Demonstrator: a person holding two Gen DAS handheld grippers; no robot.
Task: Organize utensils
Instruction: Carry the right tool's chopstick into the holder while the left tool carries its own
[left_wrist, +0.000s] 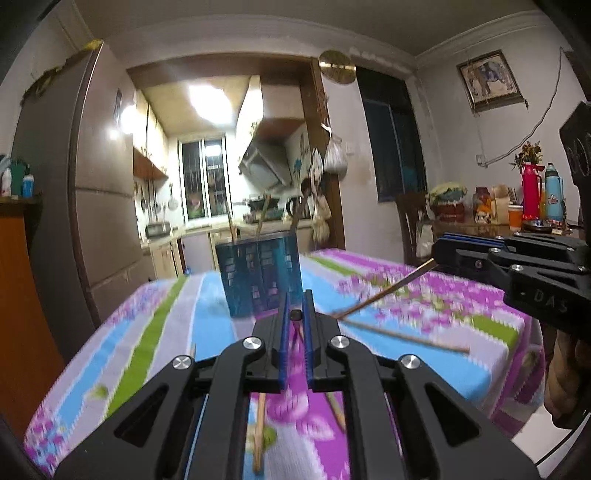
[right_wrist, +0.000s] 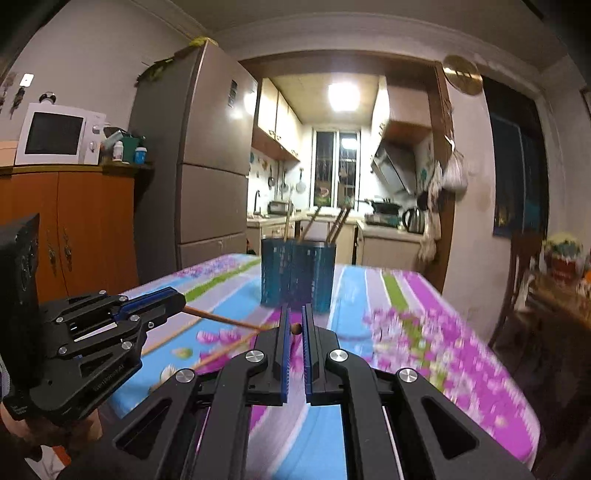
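Utensil holder (right_wrist: 298, 275) ahead; open tablecloth (right_wrist: 424, 332) rightward.

Matt black plastic grippers (left_wrist: 295, 314) hold smooth wooden chopsticks (left_wrist: 384, 291); printed cloth (right_wrist: 424, 332) covers the table; glossy fridge (right_wrist: 207, 155) at ten o'clock.

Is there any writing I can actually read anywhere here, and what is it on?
"DAS": raised letters on the black body of the right hand-held gripper, cut off by the picture's edge.
Pale print on the left hand-held gripper: too small and blurred to read.
Pale marks on the blue utensil holder: blurred, unreadable.
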